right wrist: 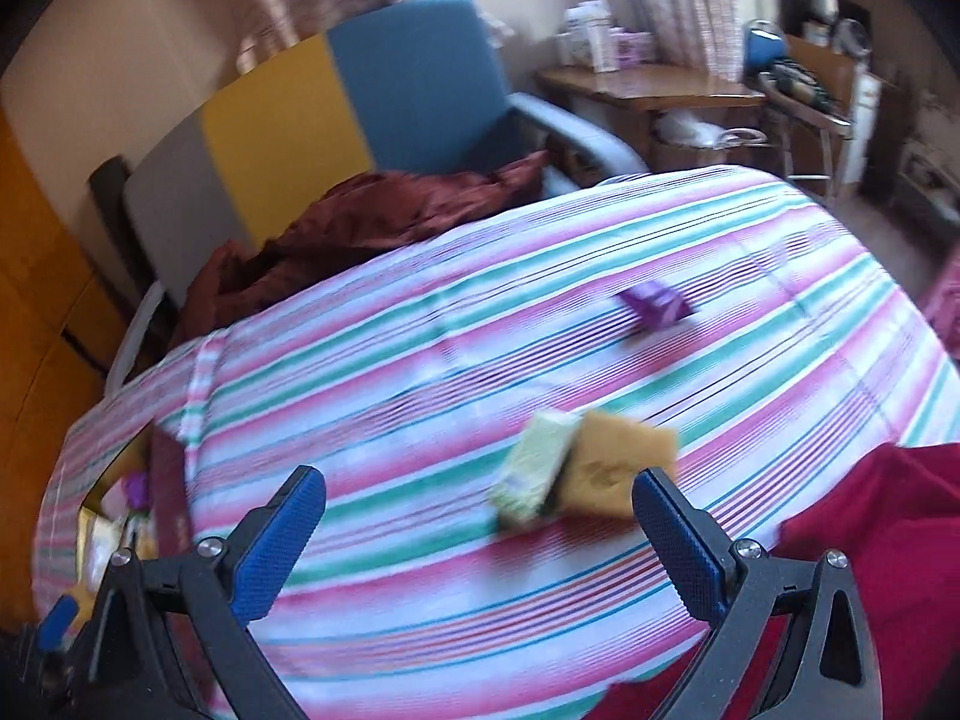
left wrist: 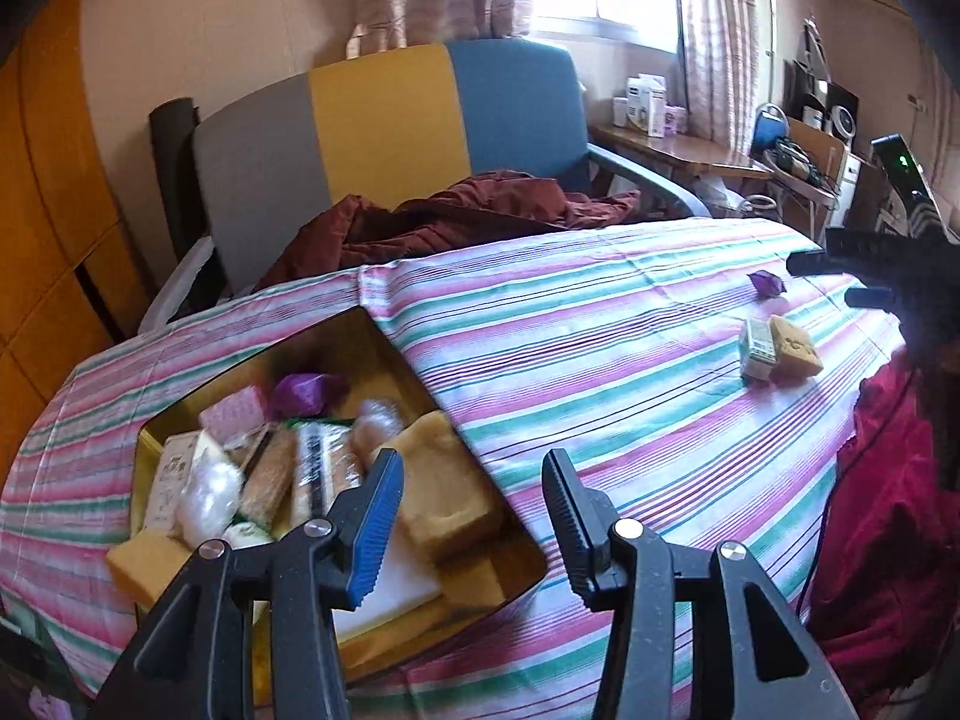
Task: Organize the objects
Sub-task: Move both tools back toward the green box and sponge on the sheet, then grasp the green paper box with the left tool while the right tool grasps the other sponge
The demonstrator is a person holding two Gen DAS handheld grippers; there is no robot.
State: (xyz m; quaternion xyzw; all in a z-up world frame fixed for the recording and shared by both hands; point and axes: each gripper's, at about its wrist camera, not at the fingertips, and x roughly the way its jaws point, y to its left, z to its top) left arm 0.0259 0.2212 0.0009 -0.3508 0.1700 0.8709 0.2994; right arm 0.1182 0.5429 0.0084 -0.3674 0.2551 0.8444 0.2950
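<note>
A gold tin (left wrist: 384, 336) holding several wrapped snacks sits at the lower left on the striped tablecloth (left wrist: 600, 360). My left gripper (left wrist: 474, 510) hovers over the tin's near right corner, open, with nothing between its pads. Far to the right lie a purple candy (left wrist: 767, 283), a pale green packet (left wrist: 757, 351) and a tan cake (left wrist: 795, 347). My right gripper (right wrist: 477, 480) is open wide just above the cloth. The green packet (right wrist: 534, 468) and tan cake (right wrist: 618, 468) lie beside its right finger, with the purple candy (right wrist: 657, 306) farther back. From the left wrist view the right gripper (left wrist: 822, 282) shows near the purple candy.
A chair (left wrist: 390, 114) with a grey, yellow and blue back stands behind the table, with a maroon cloth (left wrist: 456, 216) piled on it. Red fabric (left wrist: 888, 510) hangs at the table's right edge. A wooden desk (left wrist: 678, 150) with boxes stands under the window.
</note>
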